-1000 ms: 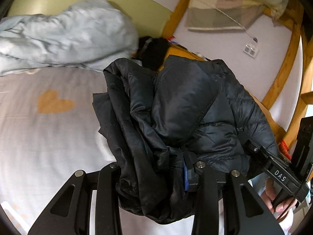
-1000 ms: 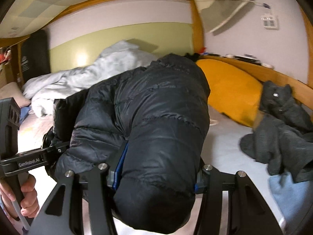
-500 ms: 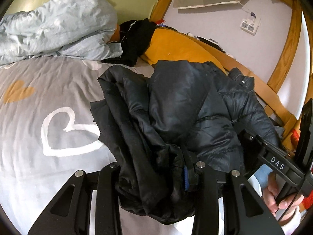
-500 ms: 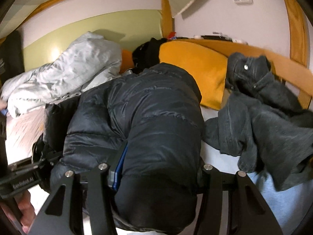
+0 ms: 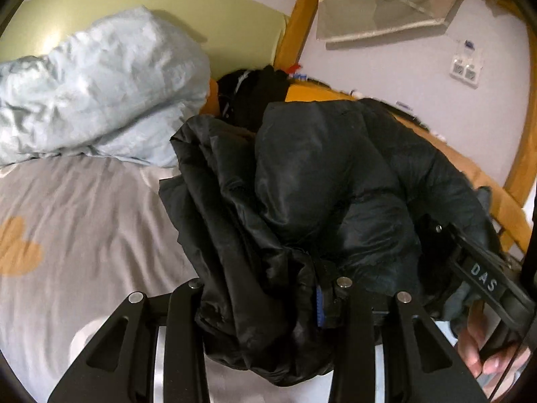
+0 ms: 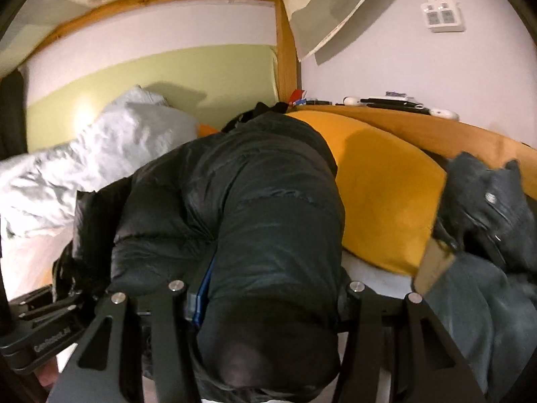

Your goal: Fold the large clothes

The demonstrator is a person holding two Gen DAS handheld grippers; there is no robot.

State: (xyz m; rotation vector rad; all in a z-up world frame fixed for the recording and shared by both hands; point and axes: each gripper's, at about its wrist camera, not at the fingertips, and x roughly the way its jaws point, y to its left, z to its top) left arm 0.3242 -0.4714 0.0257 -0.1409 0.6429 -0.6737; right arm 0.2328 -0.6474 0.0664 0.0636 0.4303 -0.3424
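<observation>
Black puffer jacket bunched between both claws' fingers.

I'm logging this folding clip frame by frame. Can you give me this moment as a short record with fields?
setting: bed with a grey heart-print sheet, wooden frame
garment: black puffer jacket, bunched up and held above the sheet
left gripper: shut on the jacket's bunched edge
right gripper: shut on a padded fold of the jacket
behind jacket: light blue duvet, crumpled at the green wall
right side: orange pillow, dark grey garment lying beside it
fold status: jacket bundled, not laid flat
</observation>
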